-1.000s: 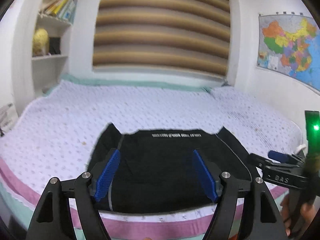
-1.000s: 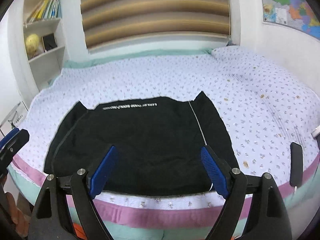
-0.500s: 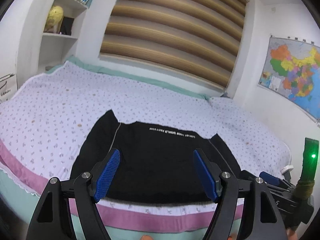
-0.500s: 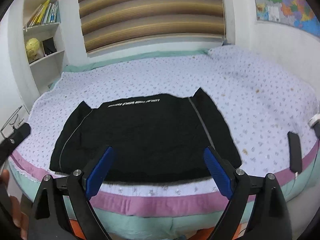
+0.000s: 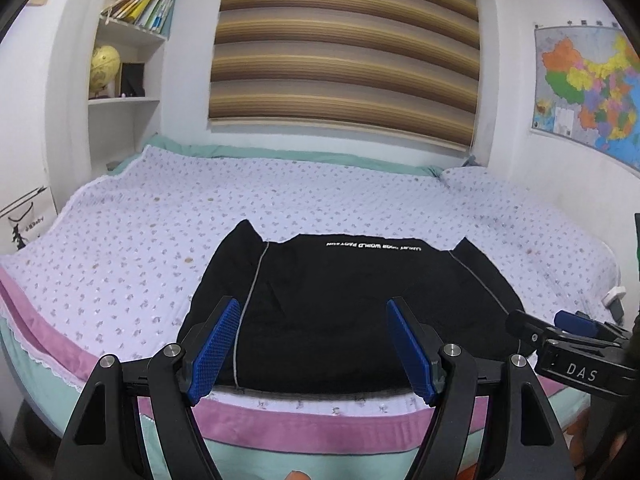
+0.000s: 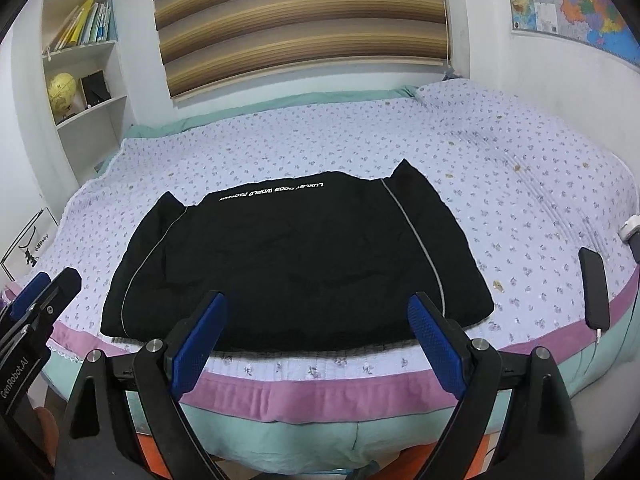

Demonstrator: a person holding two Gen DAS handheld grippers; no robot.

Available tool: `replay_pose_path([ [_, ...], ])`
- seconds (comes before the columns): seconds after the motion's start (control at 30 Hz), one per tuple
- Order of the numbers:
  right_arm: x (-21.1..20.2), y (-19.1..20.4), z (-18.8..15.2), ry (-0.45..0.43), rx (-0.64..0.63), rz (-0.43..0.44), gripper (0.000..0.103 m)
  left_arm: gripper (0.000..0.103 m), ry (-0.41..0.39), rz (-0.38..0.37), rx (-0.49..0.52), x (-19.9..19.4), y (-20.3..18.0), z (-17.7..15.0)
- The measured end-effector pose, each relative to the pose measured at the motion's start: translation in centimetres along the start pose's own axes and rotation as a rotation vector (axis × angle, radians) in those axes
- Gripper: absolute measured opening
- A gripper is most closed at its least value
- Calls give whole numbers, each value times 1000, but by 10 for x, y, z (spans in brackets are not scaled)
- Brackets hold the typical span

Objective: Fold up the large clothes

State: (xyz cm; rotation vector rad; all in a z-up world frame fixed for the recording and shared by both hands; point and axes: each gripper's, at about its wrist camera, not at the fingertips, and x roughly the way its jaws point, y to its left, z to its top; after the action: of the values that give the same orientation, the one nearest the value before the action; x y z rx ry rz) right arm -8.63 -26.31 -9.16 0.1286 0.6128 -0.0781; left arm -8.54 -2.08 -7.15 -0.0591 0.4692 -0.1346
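Left tool (image 5: pixel 313 347): jaws wide apart, nothing between the blue pads, held in front of the near edge of the bed (image 5: pixel 280 412). Right tool (image 6: pixel 316 344): also spread wide and empty, not touching any cloth.

Beyond both tools, black garment (image 6: pixel 288 256) spread flat on the flowered bed cover, close to the near edge, sleeves folded in, white lettering at the far side, grey piping down each side. Dark phone (image 6: pixel 595 294) well apart from it, at the right edge of the bed.

Judged soft, light and limp, probably a little thick; no stiffness, so sagging expected when lifted. Best taken at the two near corners, one per tool, pinching all layers together; a shallow pinch likely to slip or lift only the top layer.
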Motion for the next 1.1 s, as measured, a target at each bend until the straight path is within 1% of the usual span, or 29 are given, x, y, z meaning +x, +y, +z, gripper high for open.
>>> replay_pose_path([
  [0.13, 2, 4, -1, 2, -9, 0, 93, 77, 9, 8, -8, 2, 4, -2],
  [0.23, 5, 7, -2, 10, -16, 1, 93, 77, 21, -5, -7, 4, 6, -4],
  [0.33, 7, 7, -2, 16, -20, 0, 93, 77, 25, -17, 10, 5, 2, -5],
  [0.6, 15, 3, -5, 40, -5, -2, 93, 77, 31, -5, 77, 9, -9, -8],
  [0.8, 18, -1, -6, 50, 15, 1, 93, 77, 44, -16, 74, 12, -10, -7],
  [1.0, 22, -4, -6, 62, 20, 2, 93, 77, 71, 20, 80, 18, -12, -9],
  [1.1, 24, -5, -6, 68, 26, 6, 93, 77, 63, 29, 90, 17, -13, -10],
])
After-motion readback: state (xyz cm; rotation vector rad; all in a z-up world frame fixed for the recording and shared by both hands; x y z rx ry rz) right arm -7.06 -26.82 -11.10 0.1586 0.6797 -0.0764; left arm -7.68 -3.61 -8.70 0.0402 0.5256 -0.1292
